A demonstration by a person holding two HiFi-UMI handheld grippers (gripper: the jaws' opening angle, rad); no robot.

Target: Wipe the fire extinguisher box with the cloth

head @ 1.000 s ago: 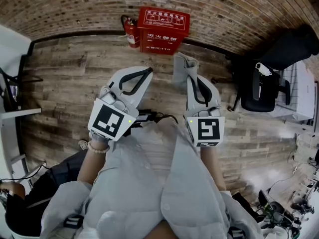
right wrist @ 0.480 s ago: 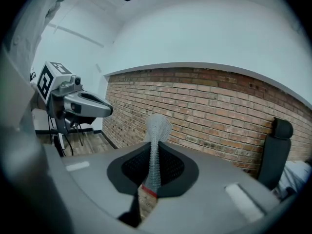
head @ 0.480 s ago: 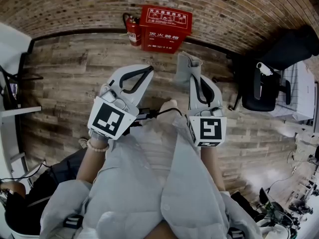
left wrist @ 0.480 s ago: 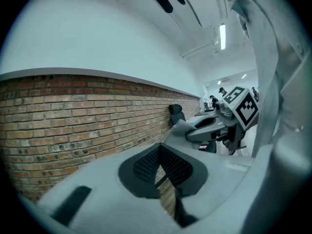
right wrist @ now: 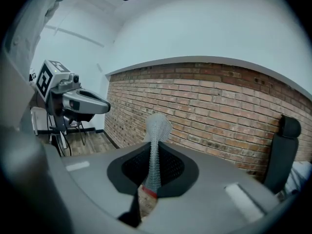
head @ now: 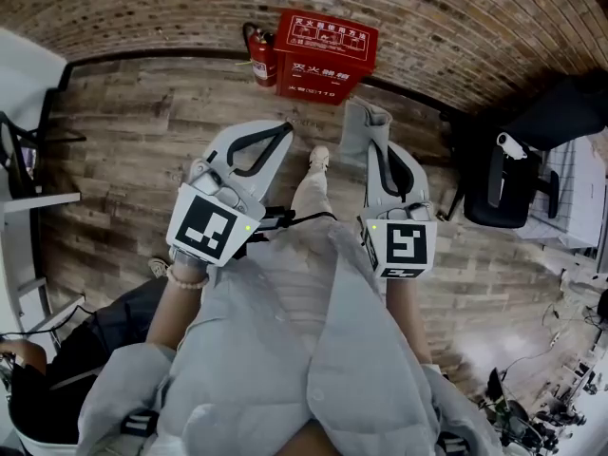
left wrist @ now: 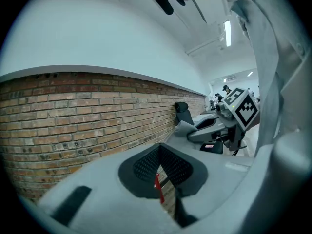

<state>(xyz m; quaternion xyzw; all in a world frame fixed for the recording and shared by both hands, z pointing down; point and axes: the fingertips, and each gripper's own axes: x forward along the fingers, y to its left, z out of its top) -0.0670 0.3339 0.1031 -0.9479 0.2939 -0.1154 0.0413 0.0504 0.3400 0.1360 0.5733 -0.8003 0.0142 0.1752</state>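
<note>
The fire extinguisher box [head: 326,43] stands on the wooden floor [head: 142,131] against the brick wall [head: 142,8], well ahead of both grippers, with a fire extinguisher [head: 262,57] just beside it. The right gripper [right wrist: 153,174] has its fingers pinched on the cloth [right wrist: 157,145], which sticks up between them; the left gripper [left wrist: 163,177] carries nothing, its fingers drawn almost together. No wiping has begun. The likely trouble lies in the grip — only a narrow fold is clamped, so dragging across the box could pull the cloth free — and a hard sideways stroke might knock the extinguisher over
</note>
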